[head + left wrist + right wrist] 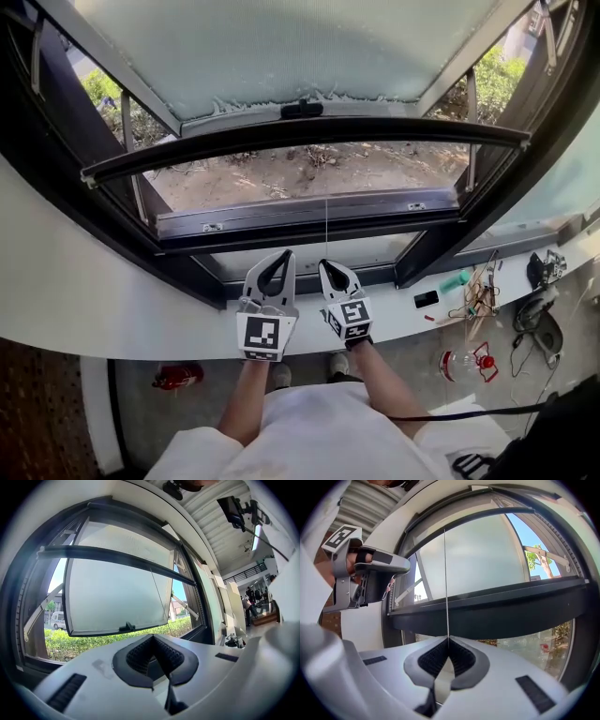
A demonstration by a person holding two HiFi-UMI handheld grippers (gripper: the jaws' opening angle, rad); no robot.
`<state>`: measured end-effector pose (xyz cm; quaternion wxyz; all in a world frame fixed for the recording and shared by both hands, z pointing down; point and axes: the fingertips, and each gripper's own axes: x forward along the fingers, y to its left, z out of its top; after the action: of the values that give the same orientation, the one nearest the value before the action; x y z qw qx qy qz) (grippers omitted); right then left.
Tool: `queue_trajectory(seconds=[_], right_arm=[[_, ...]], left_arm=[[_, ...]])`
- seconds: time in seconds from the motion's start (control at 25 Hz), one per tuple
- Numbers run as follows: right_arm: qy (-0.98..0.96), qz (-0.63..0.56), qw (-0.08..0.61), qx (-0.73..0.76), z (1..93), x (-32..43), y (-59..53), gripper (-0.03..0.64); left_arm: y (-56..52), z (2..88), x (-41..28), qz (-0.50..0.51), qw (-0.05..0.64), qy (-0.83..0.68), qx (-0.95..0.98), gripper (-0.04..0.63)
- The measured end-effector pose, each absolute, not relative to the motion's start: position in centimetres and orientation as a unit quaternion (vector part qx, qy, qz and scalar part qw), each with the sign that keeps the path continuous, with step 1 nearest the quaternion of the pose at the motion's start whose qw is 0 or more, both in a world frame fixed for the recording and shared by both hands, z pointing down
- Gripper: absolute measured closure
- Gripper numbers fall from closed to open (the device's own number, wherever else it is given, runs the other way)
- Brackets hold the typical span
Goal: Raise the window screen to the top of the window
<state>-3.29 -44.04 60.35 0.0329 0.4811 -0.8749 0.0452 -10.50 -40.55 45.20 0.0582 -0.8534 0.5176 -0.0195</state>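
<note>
Right claw (448, 641) is clamped shut on the thin pull cord (445, 583), which I see running straight up from its tips to the window screen's dark bottom rail (300, 129). That rail lies above and ahead of the claw, long axis side to side. Left claw (153, 638), closed on nothing, sits just beside it

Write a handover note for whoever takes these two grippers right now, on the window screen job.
Left gripper: shut, empty, beside the right one.
Right gripper: shut on the pull cord, which runs straight up to the screen's bottom bar.
The bar sits partway up the opening, not yet at the top. Behind it, the glass sash is swung outward.
Done: cord gripped.
Left: bring the bar to the top, then release the cord.
</note>
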Motion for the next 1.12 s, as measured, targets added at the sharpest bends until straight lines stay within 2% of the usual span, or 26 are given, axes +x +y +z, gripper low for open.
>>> queue_trajectory(seconds=[0.48,0.72,1.12], right_arm=[[-0.878,0.024,0.007,0.478,57.3,-3.2,-43.5,0.615],[-0.880,0.021,-0.046,0.471,53.0,-3.4,-43.6,0.615],[-0.887,0.011,-0.087,0.453,48.2,-4.2,-43.0,0.615]], left_arm=[[-40.0,45.1,-9.9,-0.018,0.057,0.517,-0.854,0.594],[-39.8,44.8,-9.8,-0.016,0.061,0.516,-0.854,0.594],[-40.1,43.2,-9.5,-0.004,0.072,0.515,-0.854,0.594]])
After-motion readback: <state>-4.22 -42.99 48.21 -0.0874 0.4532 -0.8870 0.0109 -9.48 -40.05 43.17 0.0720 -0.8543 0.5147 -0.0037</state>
